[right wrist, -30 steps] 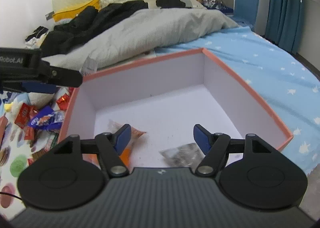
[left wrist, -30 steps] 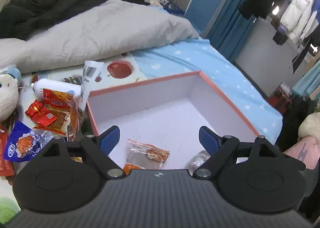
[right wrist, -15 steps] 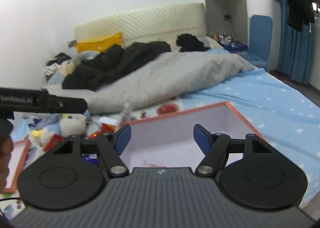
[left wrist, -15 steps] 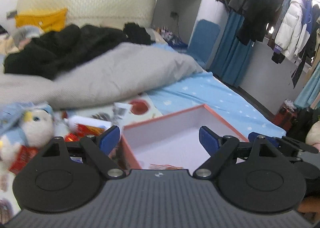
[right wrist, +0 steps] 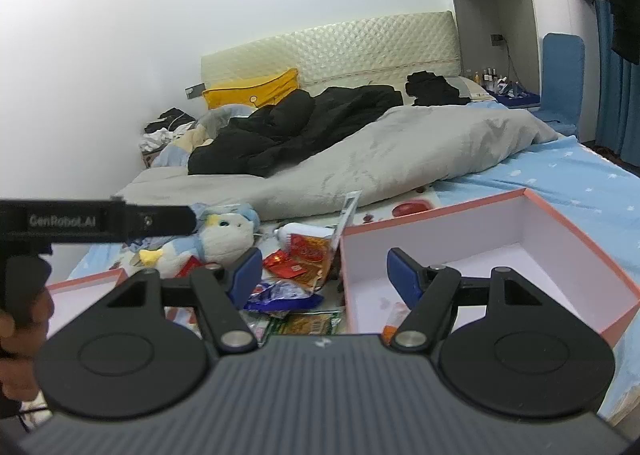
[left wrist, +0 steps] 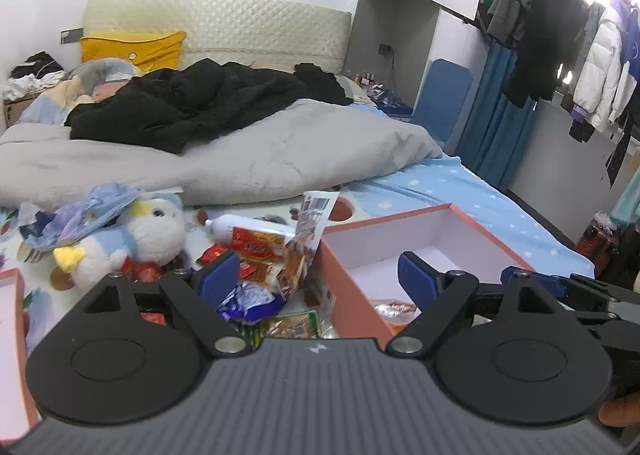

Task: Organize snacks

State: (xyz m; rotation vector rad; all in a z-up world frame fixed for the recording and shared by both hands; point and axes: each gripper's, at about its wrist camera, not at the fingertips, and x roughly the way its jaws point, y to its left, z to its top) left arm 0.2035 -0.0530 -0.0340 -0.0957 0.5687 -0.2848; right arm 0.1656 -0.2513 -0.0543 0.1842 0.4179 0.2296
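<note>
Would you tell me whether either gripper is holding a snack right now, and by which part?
Neither: the left gripper and right gripper stand open and empty above the snack pile.

Bed point(left wrist: 472, 183) in front of me, light blue starred sheet. Grey duvet point(left wrist: 224, 159) bunched across the middle, black clothes point(left wrist: 192, 103) piled on top of it, yellow pillow point(left wrist: 132, 51) at the headboard. Near end: patterned mat point(right wrist: 404, 211) under a loose heap of snack packets point(left wrist: 256, 255), a white tube point(left wrist: 240, 229) among them. Plush penguin point(left wrist: 132, 243) lies just left of the heap. Open orange-rimmed box point(right wrist: 560, 223) sits on my right, touching the heap; a couple of packets inside. Second box edge point(left wrist: 16, 319) far left.
</note>
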